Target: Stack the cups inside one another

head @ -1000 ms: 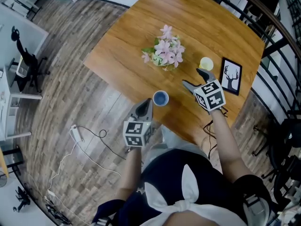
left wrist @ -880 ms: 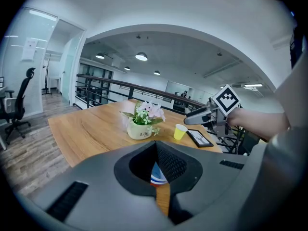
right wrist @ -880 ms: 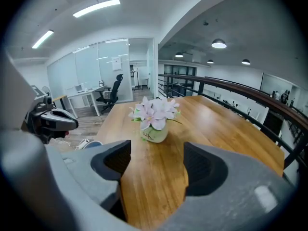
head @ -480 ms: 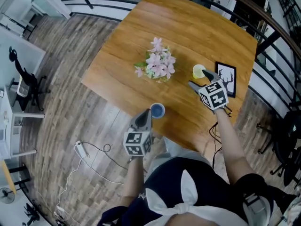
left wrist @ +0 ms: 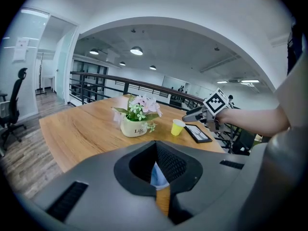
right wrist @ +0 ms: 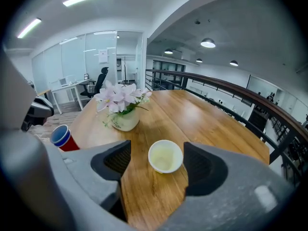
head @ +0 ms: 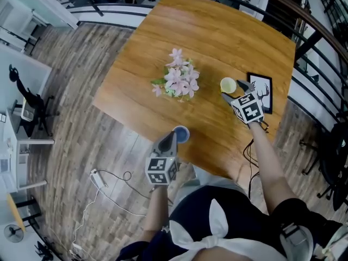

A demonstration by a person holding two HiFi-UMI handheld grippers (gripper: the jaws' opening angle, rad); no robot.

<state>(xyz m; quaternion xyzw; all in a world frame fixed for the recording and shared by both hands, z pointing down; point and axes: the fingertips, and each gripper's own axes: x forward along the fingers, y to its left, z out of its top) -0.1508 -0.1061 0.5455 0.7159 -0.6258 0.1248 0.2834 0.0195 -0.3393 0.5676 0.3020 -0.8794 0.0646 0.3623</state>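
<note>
Figure: your right gripper [head: 234,89] holds its jaws wide apart on either side of the yellow cup [right wrist: 165,156], upright on the table [head: 228,37] near the flower pot [right wrist: 125,121], while your left gripper [head: 172,136], jaws drawn together, points at the blue-lined red cup [head: 182,134] at the table's near edge.

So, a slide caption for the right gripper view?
Right gripper, jaws apart, framing the yellow cup; flower pot and red cup beyond on the wooden table.
</note>
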